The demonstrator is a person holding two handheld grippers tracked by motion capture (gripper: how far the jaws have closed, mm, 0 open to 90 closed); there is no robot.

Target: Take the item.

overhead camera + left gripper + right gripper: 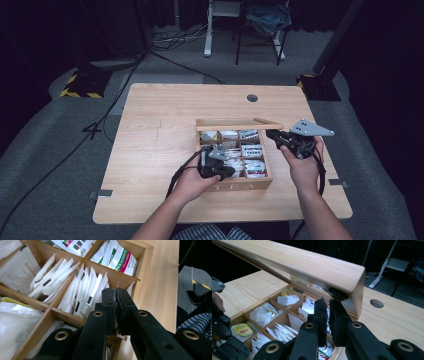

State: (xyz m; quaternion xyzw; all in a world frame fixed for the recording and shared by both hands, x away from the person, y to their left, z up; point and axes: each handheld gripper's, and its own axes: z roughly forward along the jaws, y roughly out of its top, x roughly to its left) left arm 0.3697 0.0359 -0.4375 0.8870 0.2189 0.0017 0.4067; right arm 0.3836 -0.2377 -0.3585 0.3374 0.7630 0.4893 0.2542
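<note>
A: From the high view, what was there?

B: A wooden tea box [240,184] sat right of centre on the counter [150,130], lid [239,124] raised at the box's far edge. The left tongs [226,170] were down over the lower-left compartments, and the right tongs [272,134] reached to the lid's right end, in the middle right of the frame.

A: And the left gripper view?

B: The left tongs [116,298] filled the lower middle, their jaws drawn nearly together with a thin white edge between them, apparently pinching a white tea sachet [95,291] from the packed row in the central compartment. Green and pink packets [120,260] lay in the compartment at the top.

A: The right gripper view?

B: The lid [312,267] ran across the upper frame. The right tongs [329,306] stood just below its corner, jaws close together with a narrow gap; I couldn't tell whether they held anything. Yellow-labelled bags [242,329] lay at lower left.

A: How far along was it?

B: I'd judge early: box opened, one sachet seemingly gripped but not yet lifted out. Drawing it free and setting it down remained.
</note>
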